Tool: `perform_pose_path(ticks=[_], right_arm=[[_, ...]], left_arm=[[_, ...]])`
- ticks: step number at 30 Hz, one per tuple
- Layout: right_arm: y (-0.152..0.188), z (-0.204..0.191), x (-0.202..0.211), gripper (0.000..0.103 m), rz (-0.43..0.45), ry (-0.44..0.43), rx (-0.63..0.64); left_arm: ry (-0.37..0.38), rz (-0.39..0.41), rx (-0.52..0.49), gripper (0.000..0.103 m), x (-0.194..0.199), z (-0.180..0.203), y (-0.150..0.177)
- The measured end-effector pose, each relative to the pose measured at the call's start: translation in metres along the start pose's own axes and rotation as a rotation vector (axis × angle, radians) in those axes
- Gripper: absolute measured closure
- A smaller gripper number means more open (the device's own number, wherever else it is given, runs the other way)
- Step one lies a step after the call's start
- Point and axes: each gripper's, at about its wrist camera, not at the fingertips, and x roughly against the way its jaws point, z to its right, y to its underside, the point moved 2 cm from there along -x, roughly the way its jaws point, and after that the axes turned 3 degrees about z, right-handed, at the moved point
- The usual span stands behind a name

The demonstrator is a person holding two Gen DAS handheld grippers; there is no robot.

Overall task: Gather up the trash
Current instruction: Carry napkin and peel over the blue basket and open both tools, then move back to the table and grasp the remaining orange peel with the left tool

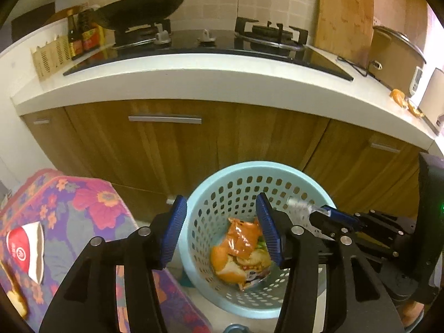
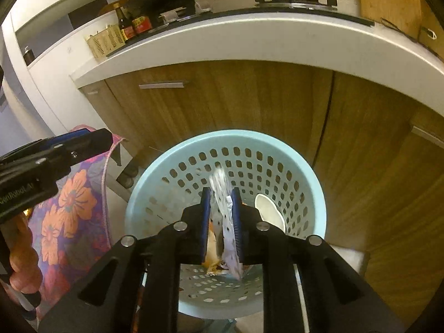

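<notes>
Jaws of the left gripper (image 1: 222, 230) gape empty over the bin (image 1: 211, 183) holding wrappers (image 1: 241, 252), the right gripper (image 2: 221, 216) loosely pinches a foil wrapper (image 2: 226, 211) above it, while a cup (image 1: 26, 249) waits outside.

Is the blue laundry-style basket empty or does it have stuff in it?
Not empty: the basket holds an orange wrapper and other scraps at the bottom.

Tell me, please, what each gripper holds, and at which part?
The left gripper holds nothing. The right gripper has a silvery wrapper between its pads, gripped mid-length, over the basket.
</notes>
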Motion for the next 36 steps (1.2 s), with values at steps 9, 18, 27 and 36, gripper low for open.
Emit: perform_pose_path(ticks=[9,18,27,36], right_arm=[[-0.003,-0.02,0.005,0.079,0.017,-0.009,0.055],[-0.008,-0.049,0.017,0.079,0.054,-0.029,0.097],[-0.016,-0.145,0.03,0.054,0.118,-0.167,0.239],[-0.011,-0.262,0.008,0.053,0.117,-0.344,0.385]], left_arm=[[-0.004,0.036,0.033,0.048,0.023,-0.02,0.002],[-0.019,0.104,0.092,0.046,0.061,-0.048,0.008],[-0.104,0.226,0.213,0.036,0.138,-0.118,0.031],[-0.428,0.249,0.468,0.028,0.213,-0.238,0.116]])
